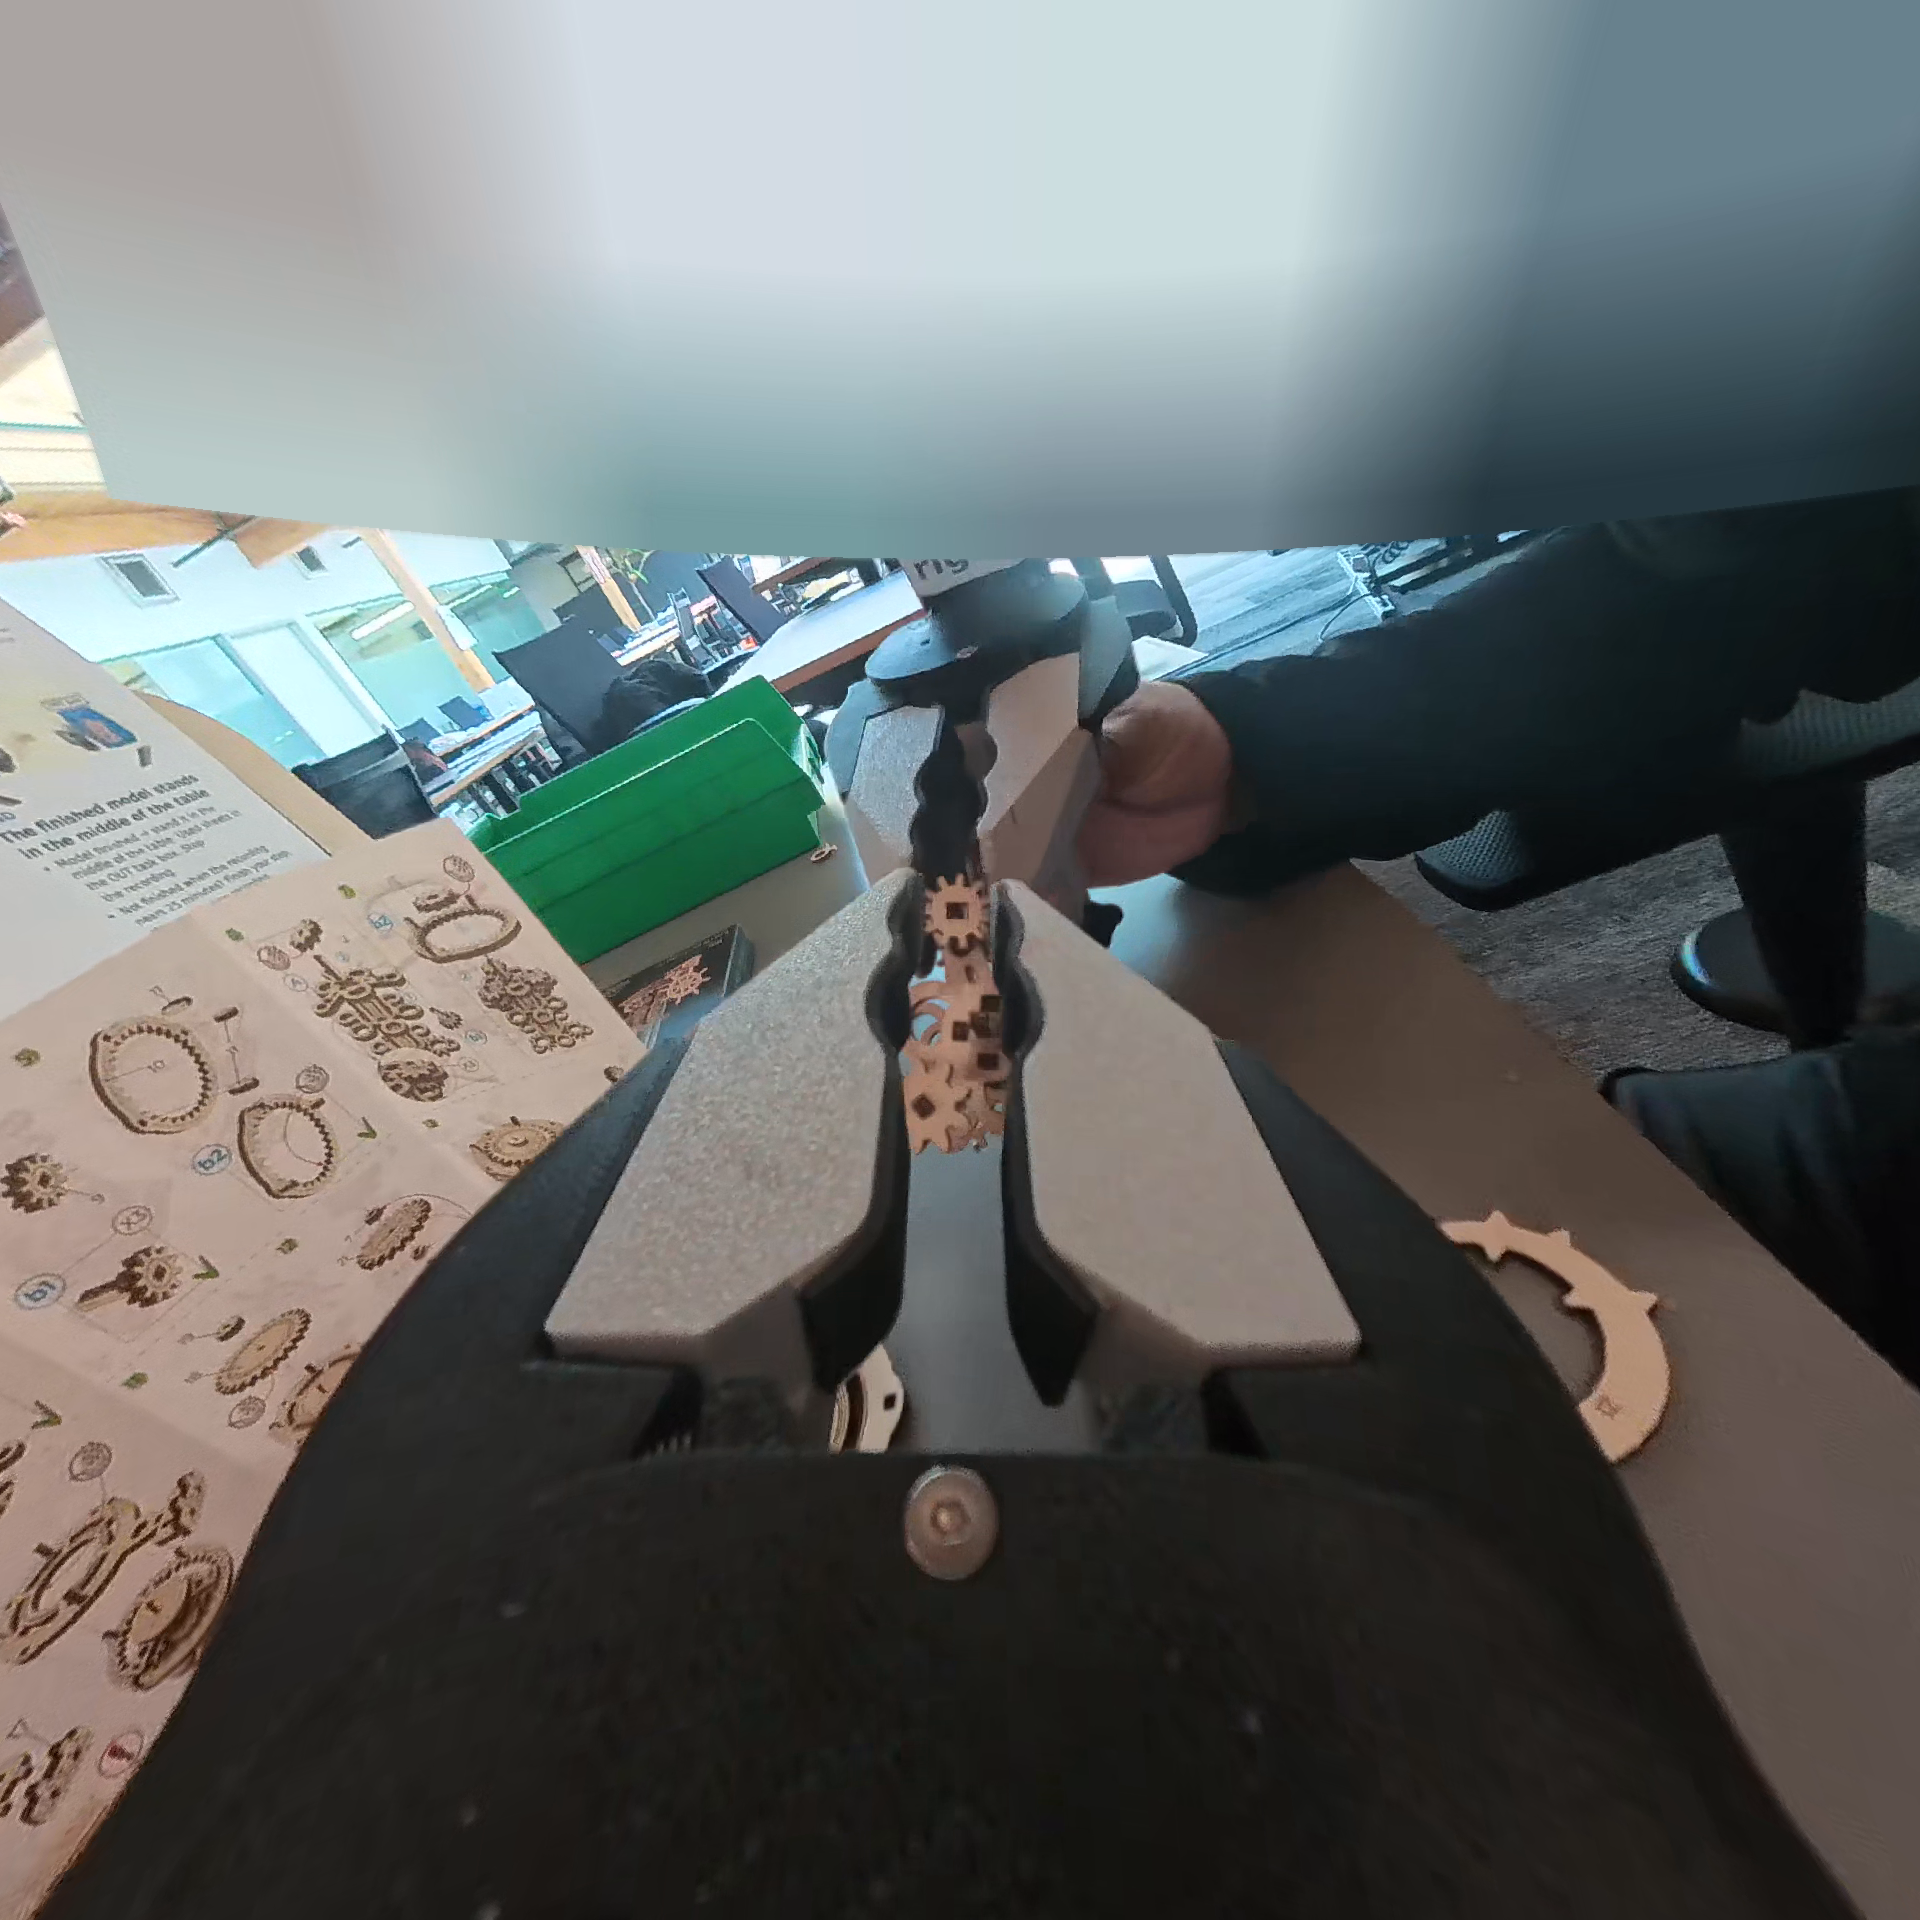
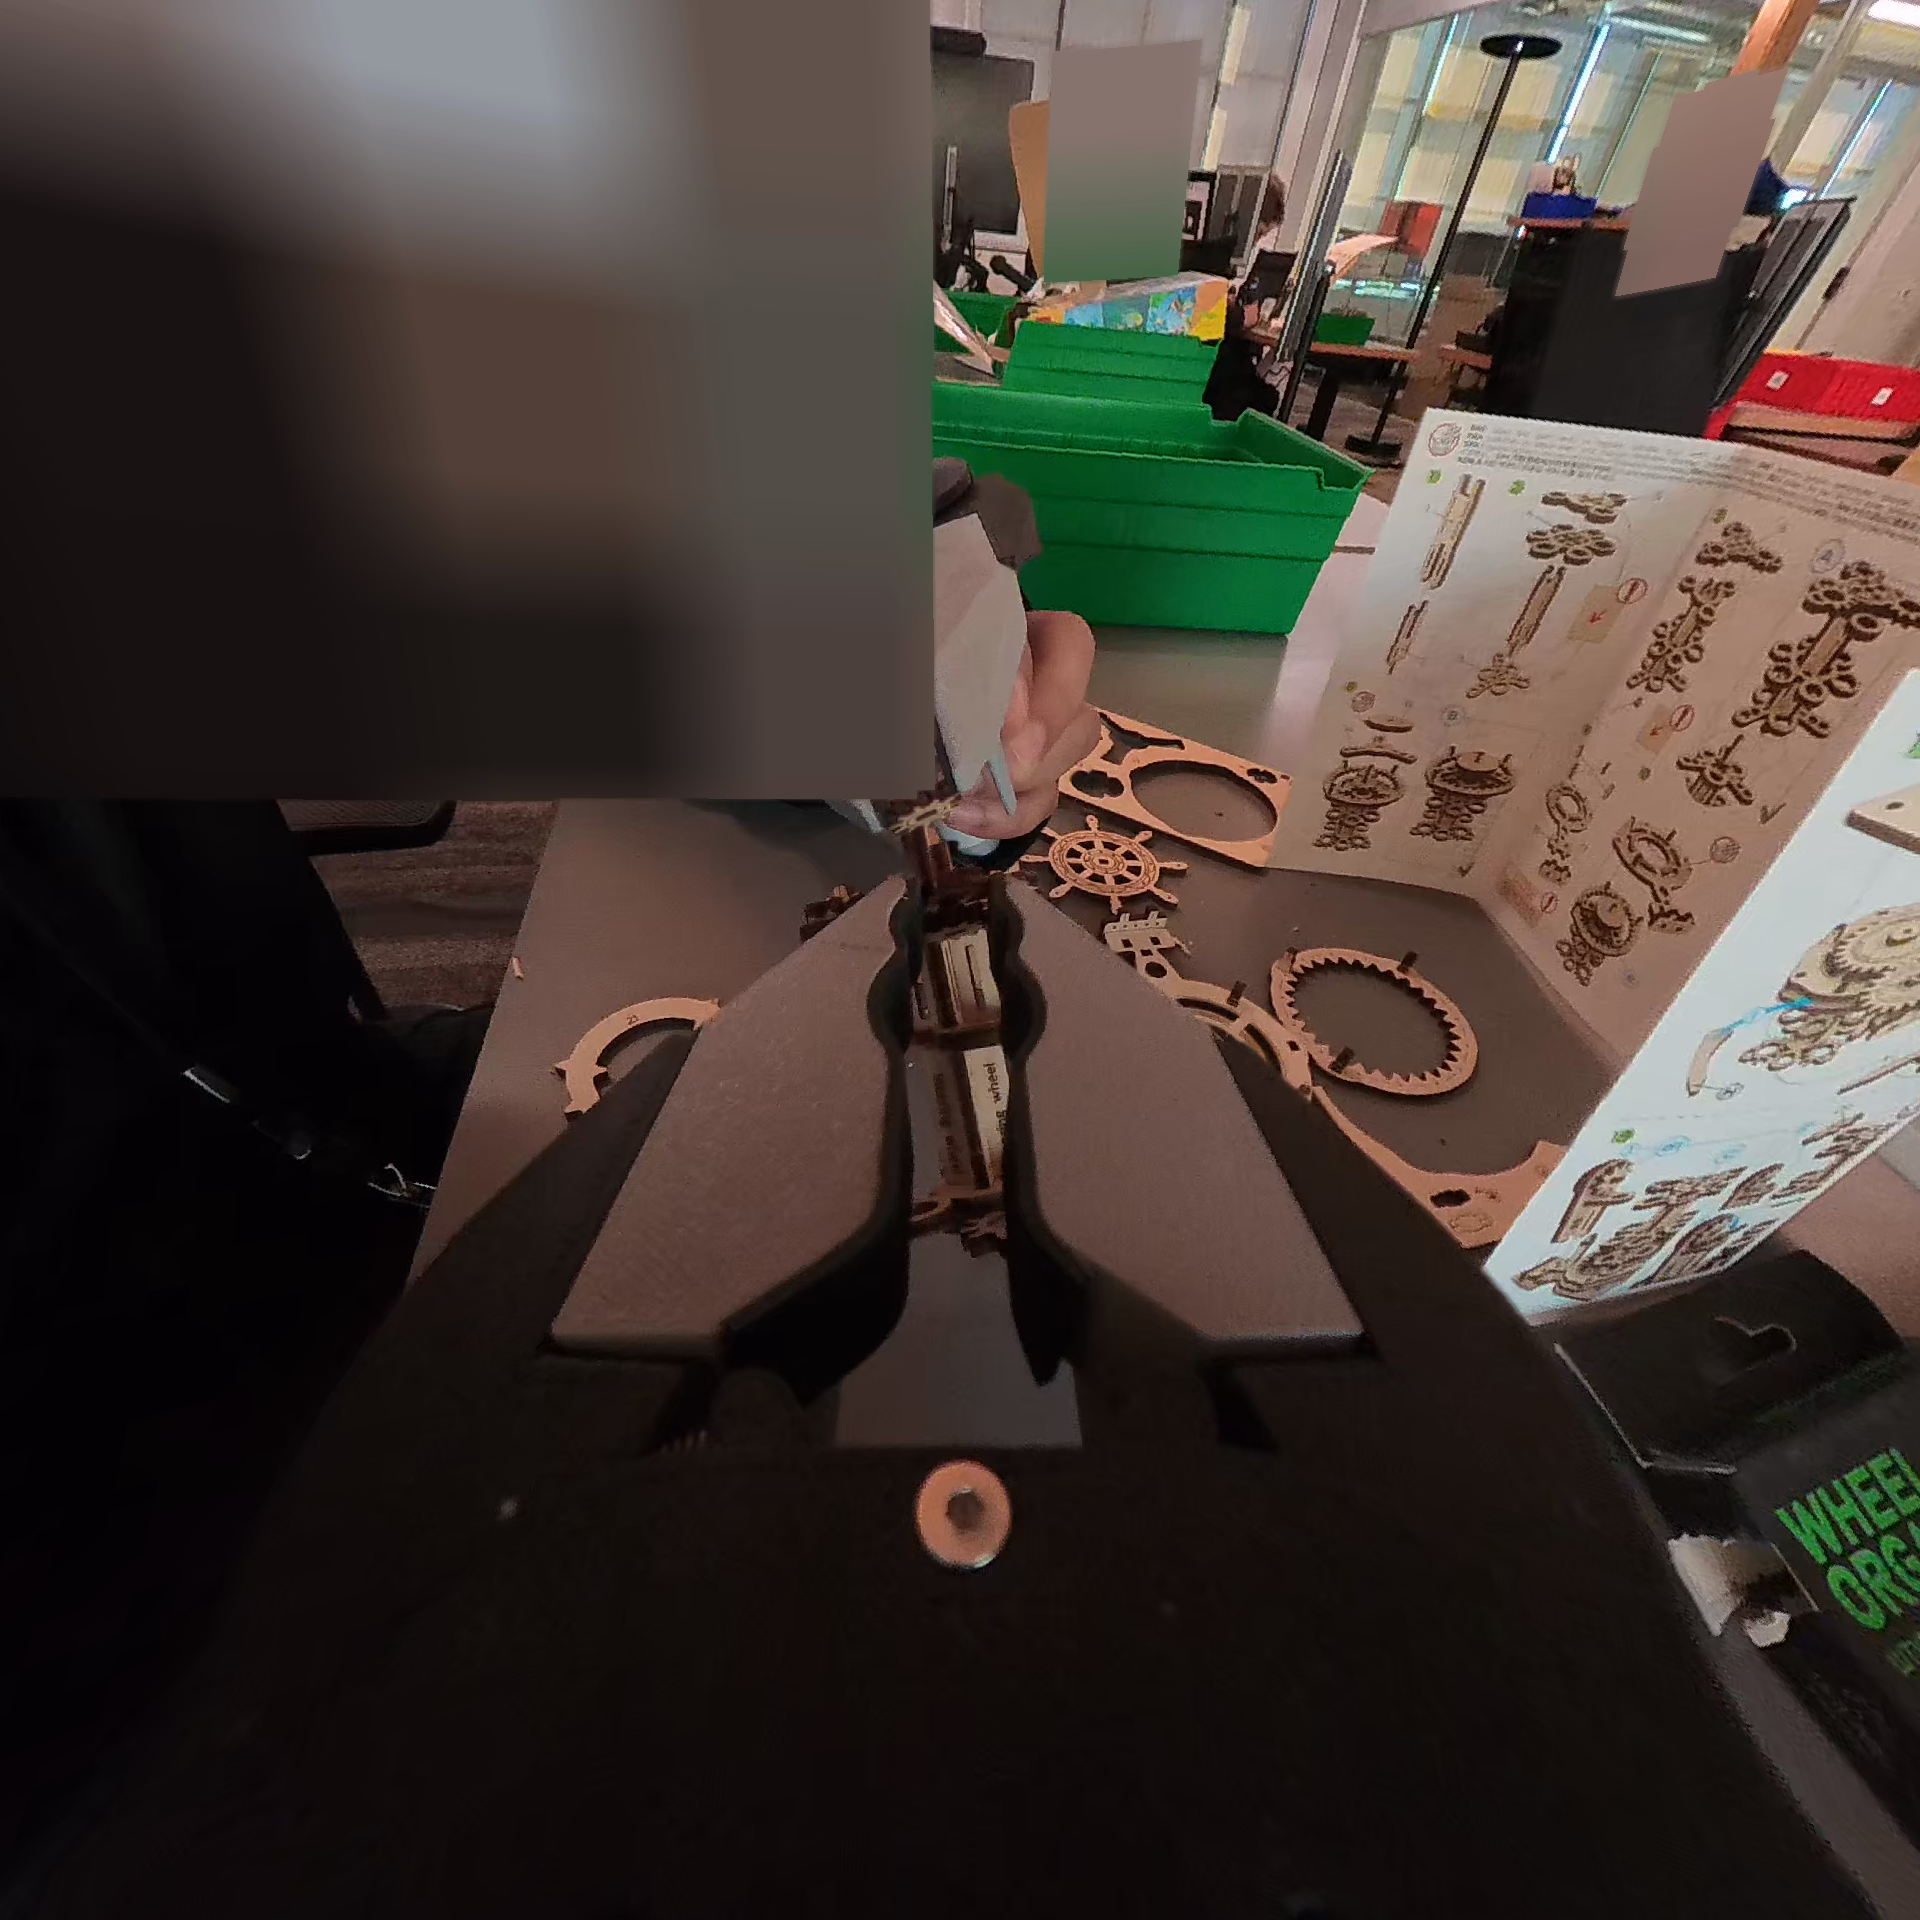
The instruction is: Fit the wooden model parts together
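Left tool [image 1: 956, 1023]: grey, grainy-textured fingers [image 1: 758, 1122] with scalloped black inner pads, clamped on a stack of small laser-cut wooden gears [image 1: 954, 1023] with square centre holes. Right tool [image 2: 956, 1049]: same build, closed on a slotted wooden axle assembly [image 2: 961, 1060] with gear-like pieces at both ends.

Both held pieces raised above the grey tabletop [image 1: 1351, 1091], meeting tip to tip; contact between gear stack and axle not resolvable.

Left wrist view only: right tool from the front, gripped by a hand [image 1: 1153, 790] in a dark sleeve; flat toothed half-ring [image 1: 1590, 1340] on the tabletop to the right; folded instruction sheet [image 1: 260, 1091] at left.

Right wrist view only: thin plywood parts spread on the tabletop, namely a ship's-wheel disc [image 2: 1107, 862], an internally toothed ring [image 2: 1371, 1023], an emptied cut-out sheet [image 2: 1184, 790]; upright instruction sheet at right; stacked green plastic bins [image 2: 1143, 509] behind; dark printed box [image 2: 1818, 1558] at lower right.
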Demonstrator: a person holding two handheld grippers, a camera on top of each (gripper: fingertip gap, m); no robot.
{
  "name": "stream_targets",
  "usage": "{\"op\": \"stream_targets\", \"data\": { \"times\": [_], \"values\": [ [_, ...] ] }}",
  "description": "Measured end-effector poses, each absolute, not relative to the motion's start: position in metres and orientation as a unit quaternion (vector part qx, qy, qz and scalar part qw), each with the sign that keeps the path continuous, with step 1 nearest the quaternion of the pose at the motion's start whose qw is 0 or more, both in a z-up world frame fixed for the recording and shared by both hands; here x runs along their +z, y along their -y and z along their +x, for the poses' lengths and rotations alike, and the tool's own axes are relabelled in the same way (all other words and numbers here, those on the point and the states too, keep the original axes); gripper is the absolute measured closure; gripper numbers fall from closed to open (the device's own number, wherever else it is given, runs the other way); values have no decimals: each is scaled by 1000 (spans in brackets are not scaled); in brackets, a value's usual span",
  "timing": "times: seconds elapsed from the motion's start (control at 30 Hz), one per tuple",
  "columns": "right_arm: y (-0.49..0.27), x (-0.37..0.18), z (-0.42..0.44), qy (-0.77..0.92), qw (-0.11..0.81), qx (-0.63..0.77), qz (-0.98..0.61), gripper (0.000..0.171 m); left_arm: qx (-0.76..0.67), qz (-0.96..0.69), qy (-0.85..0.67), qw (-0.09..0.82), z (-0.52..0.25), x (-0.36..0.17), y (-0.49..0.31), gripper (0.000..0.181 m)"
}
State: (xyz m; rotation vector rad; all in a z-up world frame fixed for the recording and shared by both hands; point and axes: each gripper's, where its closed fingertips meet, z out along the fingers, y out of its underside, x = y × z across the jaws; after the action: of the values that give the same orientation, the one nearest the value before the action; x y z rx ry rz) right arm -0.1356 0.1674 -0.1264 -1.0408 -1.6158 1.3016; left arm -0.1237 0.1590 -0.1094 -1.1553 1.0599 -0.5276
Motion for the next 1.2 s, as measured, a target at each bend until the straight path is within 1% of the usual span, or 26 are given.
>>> {"op": "stream_targets", "data": {
  "times": [0.27, 0.6, 0.83, 1.2],
  "values": [
    [-165, -120, -135, 637, 425, 520, -378, 163, -213, -514, -466, 688, -121, -106, -159, 172],
    [-165, -116, -133, 634, 430, 529, -365, 162, -214, -520, -463, 685, -120, -105, -158, 172],
    [-162, -115, -130, 638, 426, 536, -353, 163, -226, -519, -463, 682, -117, -104, -155, 172],
    [-156, -112, -128, 629, 385, 575, -356, 163, -245, -512, -469, 677, -114, -102, -147, 172]
  ]
}}
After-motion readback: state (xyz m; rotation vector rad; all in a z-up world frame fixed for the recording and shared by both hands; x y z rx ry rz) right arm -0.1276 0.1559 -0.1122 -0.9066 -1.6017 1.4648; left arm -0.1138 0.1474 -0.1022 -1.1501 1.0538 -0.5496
